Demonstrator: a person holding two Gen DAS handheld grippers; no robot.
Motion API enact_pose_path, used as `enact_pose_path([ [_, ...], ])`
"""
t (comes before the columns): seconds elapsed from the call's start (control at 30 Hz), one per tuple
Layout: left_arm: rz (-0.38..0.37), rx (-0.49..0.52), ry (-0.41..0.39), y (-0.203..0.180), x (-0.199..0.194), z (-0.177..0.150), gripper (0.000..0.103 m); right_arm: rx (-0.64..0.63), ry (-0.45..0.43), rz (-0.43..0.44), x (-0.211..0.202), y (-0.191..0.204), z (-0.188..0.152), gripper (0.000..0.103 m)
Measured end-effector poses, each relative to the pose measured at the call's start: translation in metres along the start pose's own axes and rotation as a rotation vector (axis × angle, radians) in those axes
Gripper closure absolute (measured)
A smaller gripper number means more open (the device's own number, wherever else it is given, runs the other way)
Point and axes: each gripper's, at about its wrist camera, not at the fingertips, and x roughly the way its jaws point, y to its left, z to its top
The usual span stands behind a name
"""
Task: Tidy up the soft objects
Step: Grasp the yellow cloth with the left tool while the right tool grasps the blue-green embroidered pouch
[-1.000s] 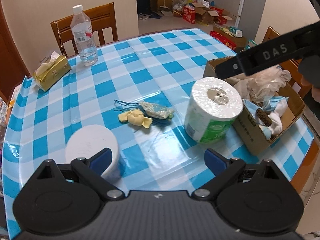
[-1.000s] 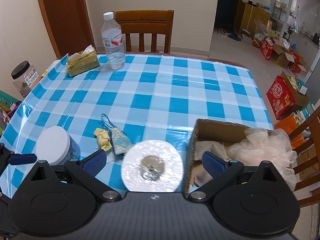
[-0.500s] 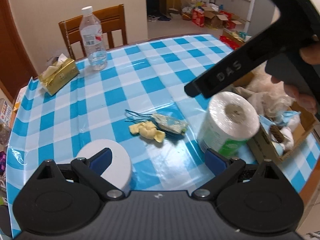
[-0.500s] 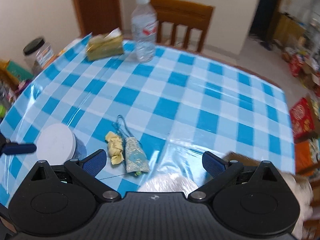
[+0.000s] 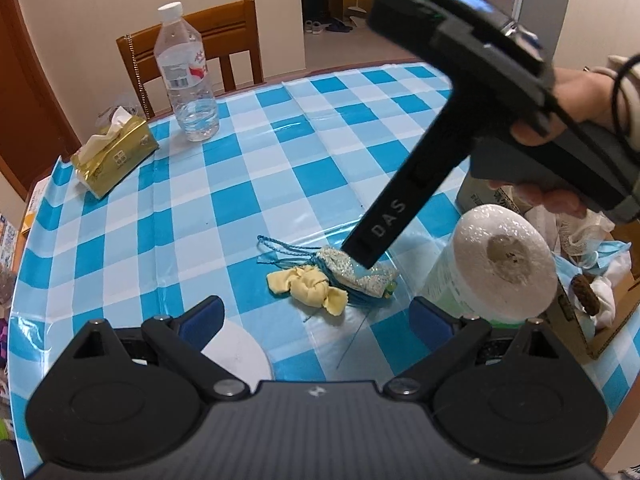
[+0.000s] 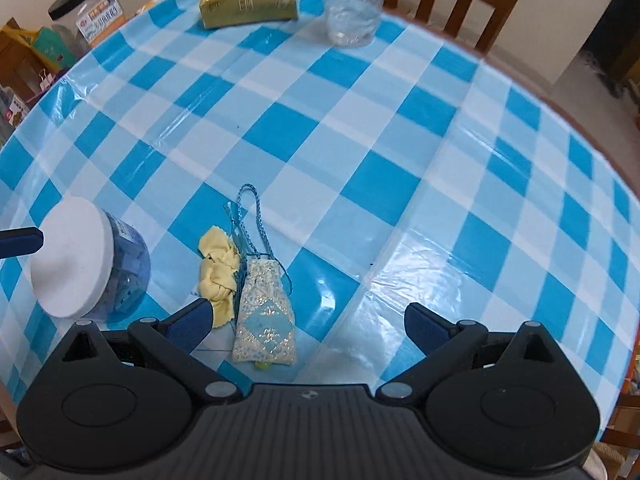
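**Two grippers over the checked table**

Two soft things lie mid-table: a yellow cloth [image 6: 218, 266] touching a sparkly blue pouch [image 6: 266, 316]. The left gripper [image 5: 316, 318] hangs spread near a white-lidded jar [image 6: 76, 264]. The right gripper [image 6: 306, 320], fingers wide, straddles the pouch. A cardboard box [image 5: 600, 336] sits rightmost.

Pouch [image 6: 265, 312] and cloth [image 6: 218, 270] lie touching mid-worktop [image 6: 360, 128], jar [image 6: 86, 258] to their left, roll [image 5: 498, 266] to their right against the box [image 5: 600, 312] at the worktop's right edge, bottle [image 5: 186, 76] and tissue pack [image 5: 114, 154] at the far side before a chair [image 5: 192, 46].
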Motion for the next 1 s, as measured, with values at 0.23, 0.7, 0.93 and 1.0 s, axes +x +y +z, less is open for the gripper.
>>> enact_pose_path([
  [0.23,-0.001,0.022,0.002,0.001,0.015,0.006,0.005,-0.005,0.071,0.039,0.028,-0.007,0.01,0.0],
  [0.7,0.021,0.041,0.032,0.004,0.038,0.013,0.005,-0.018,0.142,0.05,0.071,-0.01,0.019,0.0],
  [0.93,0.023,0.042,0.058,0.006,0.05,0.015,0.005,-0.018,0.136,-0.01,0.074,-0.015,0.021,0.0],
  [1.0,0.023,0.045,0.062,0.006,0.053,0.015,0.005,-0.003,0.129,-0.033,0.073,-0.02,0.021,0.0],
])
